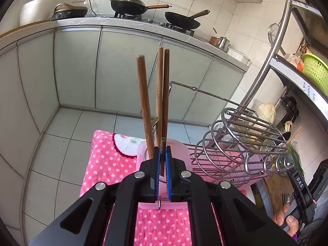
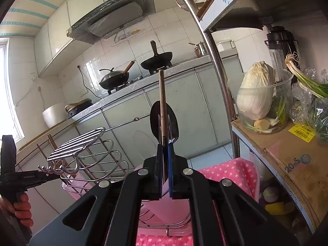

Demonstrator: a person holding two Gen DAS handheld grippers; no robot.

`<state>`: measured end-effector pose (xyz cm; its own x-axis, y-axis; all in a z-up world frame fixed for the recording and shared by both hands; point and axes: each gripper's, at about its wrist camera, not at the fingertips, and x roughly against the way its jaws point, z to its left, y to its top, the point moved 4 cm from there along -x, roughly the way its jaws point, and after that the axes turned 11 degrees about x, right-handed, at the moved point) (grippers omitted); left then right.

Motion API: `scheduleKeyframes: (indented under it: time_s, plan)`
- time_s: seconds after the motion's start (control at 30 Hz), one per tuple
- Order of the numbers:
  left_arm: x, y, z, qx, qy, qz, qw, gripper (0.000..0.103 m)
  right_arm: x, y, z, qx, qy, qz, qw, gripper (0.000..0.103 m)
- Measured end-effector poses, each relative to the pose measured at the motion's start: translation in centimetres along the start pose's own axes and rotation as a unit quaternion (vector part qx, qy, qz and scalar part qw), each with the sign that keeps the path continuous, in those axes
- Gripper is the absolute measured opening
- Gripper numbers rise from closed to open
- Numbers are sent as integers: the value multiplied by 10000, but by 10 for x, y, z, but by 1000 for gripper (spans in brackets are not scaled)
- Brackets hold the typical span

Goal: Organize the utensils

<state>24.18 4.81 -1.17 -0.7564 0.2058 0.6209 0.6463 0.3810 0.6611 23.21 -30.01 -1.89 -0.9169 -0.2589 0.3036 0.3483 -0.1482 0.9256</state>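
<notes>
In the left wrist view my left gripper (image 1: pixel 163 150) is shut on a short dark chopstick (image 1: pixel 163 143) over a pink holder cup (image 1: pixel 143 153). Three wooden chopsticks (image 1: pixel 146 106) stand upright in that cup. In the right wrist view my right gripper (image 2: pixel 165 146) is shut on one wooden chopstick (image 2: pixel 162 102) that points up, above a pink cup (image 2: pixel 174 209) with a black spoon (image 2: pixel 174 121) in it. The right gripper also shows at the right edge of the left wrist view (image 1: pixel 299 186).
A wire dish rack (image 1: pixel 235 141) stands on a pink tray over a pink dotted towel (image 1: pixel 106 160). A metal shelf pole (image 2: pixel 215 61), a cabbage in a tub (image 2: pixel 256 94) and a cardboard box (image 2: pixel 291 153) are at the right. Counter with woks (image 1: pixel 131 6) lies beyond.
</notes>
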Motion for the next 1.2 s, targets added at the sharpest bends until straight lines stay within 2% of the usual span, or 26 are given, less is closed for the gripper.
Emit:
scheduleKeyframes:
  time_s: [0.13, 0.2, 0.23, 0.27, 0.67, 0.77, 0.83, 0.97, 1.2]
  plan:
    - [0, 0, 0, 57, -101, 62, 9999, 10, 0, 1, -1, -61, 42, 137, 9999, 7]
    - [3, 0, 0, 91, -173, 69, 9998, 15, 0, 1, -3, -128, 38, 211, 9997, 21]
    - [5, 1, 0, 111, -166, 46, 9998, 24, 1, 1, -4, -175, 60, 217, 9996, 34]
    - [8, 1, 0, 121, -154, -7, 9998, 32, 3, 2, -5, -207, 82, 203, 9995, 41]
    - [48, 3, -1, 126, -263, -371, 9989, 45, 33, 7, 11, 122, 77, 197, 9997, 44]
    - [57, -3, -7, 71, -306, -409, 9987, 50, 42, 6, 21, 250, 140, 220, 9993, 56]
    - [62, -7, -10, 32, -365, -408, 9985, 57, 48, 5, 31, 377, 200, 248, 9988, 58]
    - [72, -18, -17, -16, -483, -408, 9980, 62, 60, 1, 51, 701, 272, 319, 9967, 65]
    - [84, -38, -29, -222, -436, -440, 9978, 66, 73, -11, 83, 1042, 354, 533, 9925, 74]
